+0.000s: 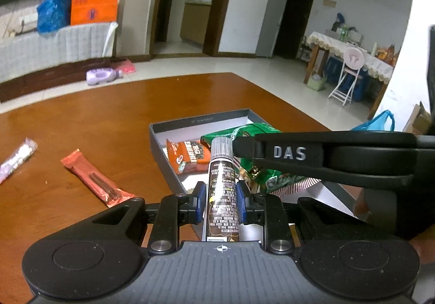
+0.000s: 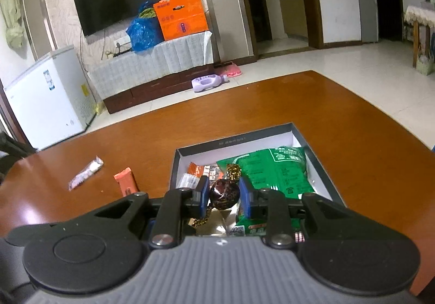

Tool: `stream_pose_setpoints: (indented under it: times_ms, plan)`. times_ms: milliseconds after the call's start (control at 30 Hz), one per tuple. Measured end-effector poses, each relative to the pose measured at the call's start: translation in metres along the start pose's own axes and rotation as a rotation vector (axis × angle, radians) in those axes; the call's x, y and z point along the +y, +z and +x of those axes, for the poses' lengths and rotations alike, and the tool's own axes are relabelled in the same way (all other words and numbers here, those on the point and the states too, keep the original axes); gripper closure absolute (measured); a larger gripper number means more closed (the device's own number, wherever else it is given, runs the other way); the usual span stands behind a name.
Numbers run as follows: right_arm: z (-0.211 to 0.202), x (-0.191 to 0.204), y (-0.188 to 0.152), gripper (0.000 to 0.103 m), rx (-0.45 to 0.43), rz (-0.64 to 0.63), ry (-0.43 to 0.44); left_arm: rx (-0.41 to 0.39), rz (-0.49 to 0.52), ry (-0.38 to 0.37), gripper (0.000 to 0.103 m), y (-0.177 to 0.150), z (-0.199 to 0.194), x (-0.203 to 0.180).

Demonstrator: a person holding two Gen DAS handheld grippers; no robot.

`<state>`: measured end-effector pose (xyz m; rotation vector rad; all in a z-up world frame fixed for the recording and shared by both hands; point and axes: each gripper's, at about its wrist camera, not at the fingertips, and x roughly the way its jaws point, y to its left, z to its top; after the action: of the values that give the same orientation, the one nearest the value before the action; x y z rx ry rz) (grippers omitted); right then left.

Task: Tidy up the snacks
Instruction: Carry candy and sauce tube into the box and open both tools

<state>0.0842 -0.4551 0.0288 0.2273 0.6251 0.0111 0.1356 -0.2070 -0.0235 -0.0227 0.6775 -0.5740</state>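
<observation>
Over the grey box [image 1: 163, 141] on the bench [image 1: 122, 103], both grippers carry a snack each. Left gripper [image 1: 219, 202]: fingers clamped on a dark tube with grey cap [image 1: 221, 187], tube pointing fwd over the box's near corner. Right gripper [image 2: 224, 195]: fingers clamped on a small dark speckled-wrap snack [image 2: 225, 194], hanging above the box interior, just beside the green bag [image 2: 272, 171].

Step in hand, by the look of it: set both items into the box. To do it well: lower each till the item is low over the box floor or the packs before letting go; tube prob. best laid flat along the free strip nr the left wall, not dropped on end. One hand at a time is safer, since the right gripper's body crosses close over the tube cap in the left view.

In the way: green bag & orange pack [image 1: 187, 156] already fill much of the box, so free floor is tight. Still out on the bench, well apart from the box: red bar [image 1: 95, 177], pale purple stick pack [image 1: 17, 158].
</observation>
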Motion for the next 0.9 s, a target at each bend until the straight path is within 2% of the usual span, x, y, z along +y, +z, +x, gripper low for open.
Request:
stream_pose_setpoints:
  times_ms: [200,400,600,733,833,900]
  plan:
    - [-0.007,-0.001,0.002,0.078,-0.034,0.033,0.014,0.013,-0.114,-0.050,0.078,0.004,0.009,0.005]
    - [-0.006,0.002,0.001,0.077,-0.025,0.025,0.023,0.051,-0.109,-0.059,0.078,0.000,0.019,-0.005]
    - [-0.006,0.002,0.001,0.077,-0.020,0.030,0.031,0.035,-0.121,-0.086,0.078,0.002,0.017,-0.006]
    - [-0.005,0.006,0.000,0.077,-0.015,0.006,0.036,0.040,-0.079,-0.078,0.077,-0.001,0.018,-0.010]
    - [-0.003,0.009,-0.002,0.077,-0.003,-0.014,0.040,0.047,-0.091,-0.077,0.071,-0.002,0.018,-0.009]
    - [-0.004,0.011,-0.001,0.077,-0.008,-0.019,0.043,0.034,-0.096,-0.072,0.059,0.000,0.016,-0.007]
